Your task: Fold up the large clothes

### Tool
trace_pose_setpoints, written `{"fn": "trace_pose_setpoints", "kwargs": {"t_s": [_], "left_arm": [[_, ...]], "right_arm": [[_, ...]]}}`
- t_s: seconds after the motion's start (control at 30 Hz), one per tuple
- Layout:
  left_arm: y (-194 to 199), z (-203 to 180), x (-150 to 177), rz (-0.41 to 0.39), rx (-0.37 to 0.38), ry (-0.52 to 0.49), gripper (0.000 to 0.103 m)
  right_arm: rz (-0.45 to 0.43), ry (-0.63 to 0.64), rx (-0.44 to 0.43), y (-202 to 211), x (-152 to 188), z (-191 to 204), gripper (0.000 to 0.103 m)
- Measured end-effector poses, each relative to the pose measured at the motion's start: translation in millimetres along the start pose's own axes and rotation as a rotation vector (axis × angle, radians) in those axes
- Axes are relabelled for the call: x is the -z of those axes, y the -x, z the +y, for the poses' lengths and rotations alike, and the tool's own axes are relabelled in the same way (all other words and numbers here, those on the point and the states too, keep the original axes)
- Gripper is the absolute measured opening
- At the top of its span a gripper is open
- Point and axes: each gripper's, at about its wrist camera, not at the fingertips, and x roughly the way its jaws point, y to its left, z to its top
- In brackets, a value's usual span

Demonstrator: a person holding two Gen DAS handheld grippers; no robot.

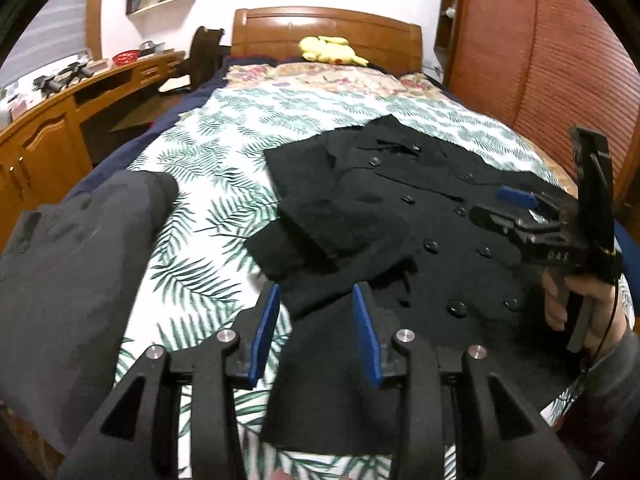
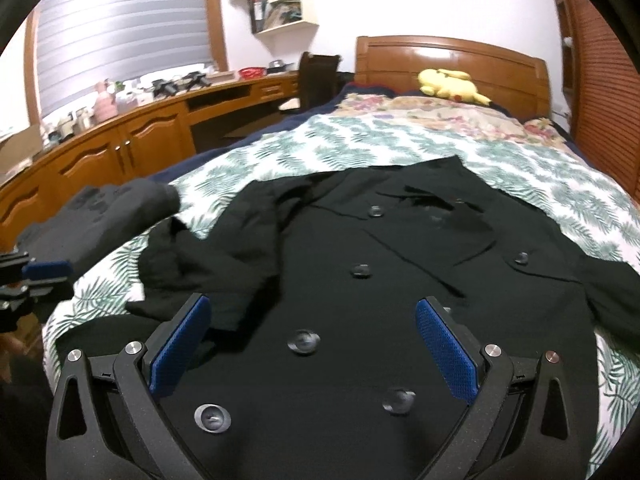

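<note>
A black double-breasted coat (image 1: 432, 216) lies front up on the bed, with several buttons showing; it also fills the middle of the right wrist view (image 2: 360, 240). Its left sleeve (image 1: 316, 216) is folded in over the body. My left gripper (image 1: 314, 292) is open and empty, just above the coat's lower left hem. My right gripper (image 2: 312, 308) is open wide and empty, hovering over the coat's buttoned front. The right gripper also shows in the left wrist view (image 1: 508, 204), over the coat's right side. A grey garment (image 1: 80, 264) lies at the bed's left edge.
The bed has a leaf-print cover (image 1: 224, 168) and a wooden headboard (image 1: 326, 28) with a yellow plush toy (image 1: 330, 49) in front of it. A wooden desk (image 2: 132, 136) runs along the left wall. A slatted wooden wardrobe (image 1: 540, 60) stands at the right.
</note>
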Motion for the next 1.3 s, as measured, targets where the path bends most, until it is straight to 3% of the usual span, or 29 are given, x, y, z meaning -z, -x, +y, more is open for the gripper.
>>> {"fn": "trace_pose_setpoints", "kwargs": {"t_s": [0.4, 0.7, 0.8, 0.87, 0.9, 0.97, 1.07, 1.3], "left_arm": [[8, 54, 15, -0.066, -0.068, 0.083, 0.038], [8, 62, 28, -0.065, -0.049, 0.066, 0.038], [11, 59, 29, -0.069, -0.038, 0.049, 0.038], [15, 57, 28, -0.080, -0.031, 0.048, 0.038], [18, 56, 28, -0.090, -0.028, 0.048, 0.038], [21, 55, 27, -0.102, -0.019, 0.054, 0.038], [24, 53, 27, -0.114, -0.011, 0.059, 0.038], [26, 36, 21, -0.137, 0.023, 0.034, 0.039]], "right_arm": [[0.085, 0.145, -0.096, -61, -36, 101, 0.103], [0.224, 0.308, -0.047, -119, -8, 138, 0.103], [0.241, 0.333, -0.041, -126, -5, 136, 0.086], [0.256, 0.344, -0.017, -129, -4, 133, 0.060], [0.267, 0.345, -0.012, -130, -2, 129, 0.055], [0.285, 0.341, 0.022, -130, 1, 121, 0.031], [0.262, 0.339, 0.071, -117, 4, 107, 0.015], [0.079, 0.205, 0.076, -45, -9, 59, 0.013]]}}
